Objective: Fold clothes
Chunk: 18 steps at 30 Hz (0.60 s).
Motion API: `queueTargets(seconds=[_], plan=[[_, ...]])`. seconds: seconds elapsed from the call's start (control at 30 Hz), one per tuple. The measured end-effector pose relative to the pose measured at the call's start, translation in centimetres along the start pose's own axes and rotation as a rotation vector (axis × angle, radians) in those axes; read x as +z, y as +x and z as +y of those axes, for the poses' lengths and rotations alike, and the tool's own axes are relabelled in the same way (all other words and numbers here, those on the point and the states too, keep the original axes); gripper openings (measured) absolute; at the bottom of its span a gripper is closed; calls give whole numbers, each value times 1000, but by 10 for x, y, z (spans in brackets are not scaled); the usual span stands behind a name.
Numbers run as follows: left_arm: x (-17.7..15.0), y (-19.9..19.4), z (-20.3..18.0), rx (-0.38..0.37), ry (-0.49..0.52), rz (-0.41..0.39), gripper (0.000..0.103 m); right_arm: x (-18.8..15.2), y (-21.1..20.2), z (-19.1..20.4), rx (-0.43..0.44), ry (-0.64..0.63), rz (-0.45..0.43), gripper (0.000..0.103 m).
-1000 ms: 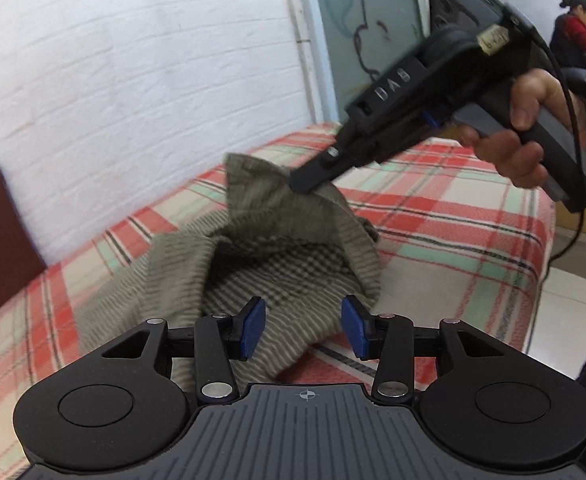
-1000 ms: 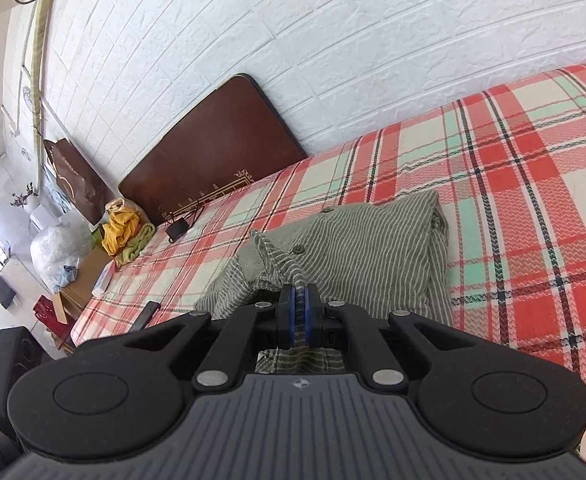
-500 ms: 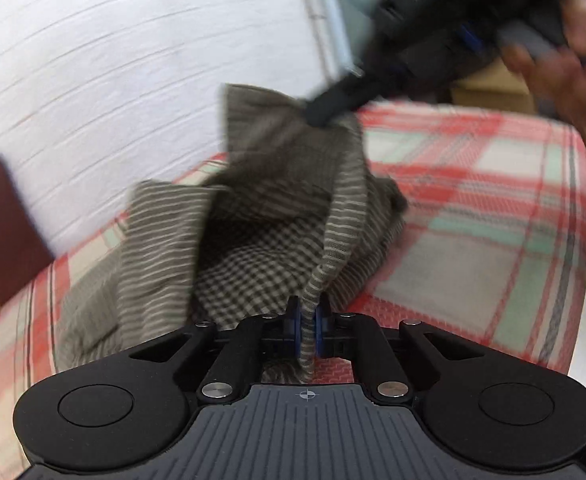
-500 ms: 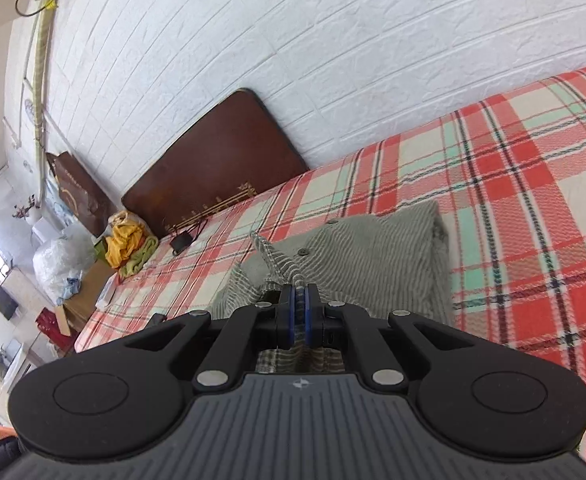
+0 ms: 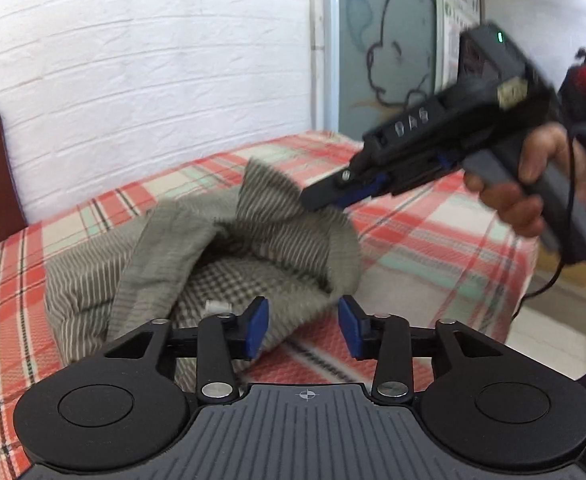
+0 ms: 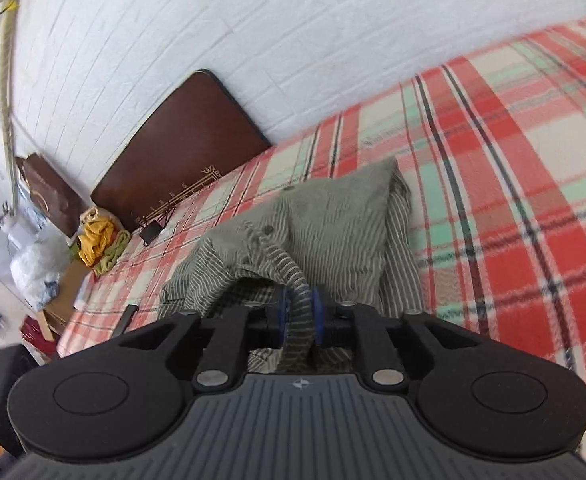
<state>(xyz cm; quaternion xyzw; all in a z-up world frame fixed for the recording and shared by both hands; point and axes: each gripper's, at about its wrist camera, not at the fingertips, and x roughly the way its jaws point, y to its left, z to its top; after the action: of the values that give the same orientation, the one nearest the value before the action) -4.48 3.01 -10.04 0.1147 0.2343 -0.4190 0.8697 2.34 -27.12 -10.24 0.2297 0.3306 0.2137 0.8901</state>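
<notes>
Your right gripper [image 6: 300,312] has its jaws opening, with a rolled fold of the striped shirt [image 6: 325,232] between the blue pads [image 6: 319,312]. Beyond the jaws the shirt lies bunched on the plaid bedspread [image 6: 513,184]. Farther ahead to their left, a brown headboard [image 6: 181,148] leans against the white brick wall [image 6: 253,20].
</notes>
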Motion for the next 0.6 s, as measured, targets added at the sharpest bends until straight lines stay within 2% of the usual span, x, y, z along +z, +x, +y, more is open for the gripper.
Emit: queueTargets(seconds=[0.03, 0.13, 0.23, 0.4, 0.53, 0.6], plan=[[4, -5, 4, -10, -35, -15, 60, 1, -3, 6, -10, -34, -9, 35], [14, -8, 22, -42, -155, -57, 60, 0, -12, 27, -42, -148, -42, 37], [17, 10, 30, -12, -196, -35, 60, -4, -12, 47, -68, -269, -55, 37], [8, 41, 45, 19, -270, 36, 57, -10, -10, 63, -61, -362, -45, 37], [12, 40, 56, 25, -304, 10, 57, -18, -15, 68, -114, -426, -31, 37], [19, 39, 57, 15, -291, -7, 57, -24, -15, 71, -121, -456, -10, 37]])
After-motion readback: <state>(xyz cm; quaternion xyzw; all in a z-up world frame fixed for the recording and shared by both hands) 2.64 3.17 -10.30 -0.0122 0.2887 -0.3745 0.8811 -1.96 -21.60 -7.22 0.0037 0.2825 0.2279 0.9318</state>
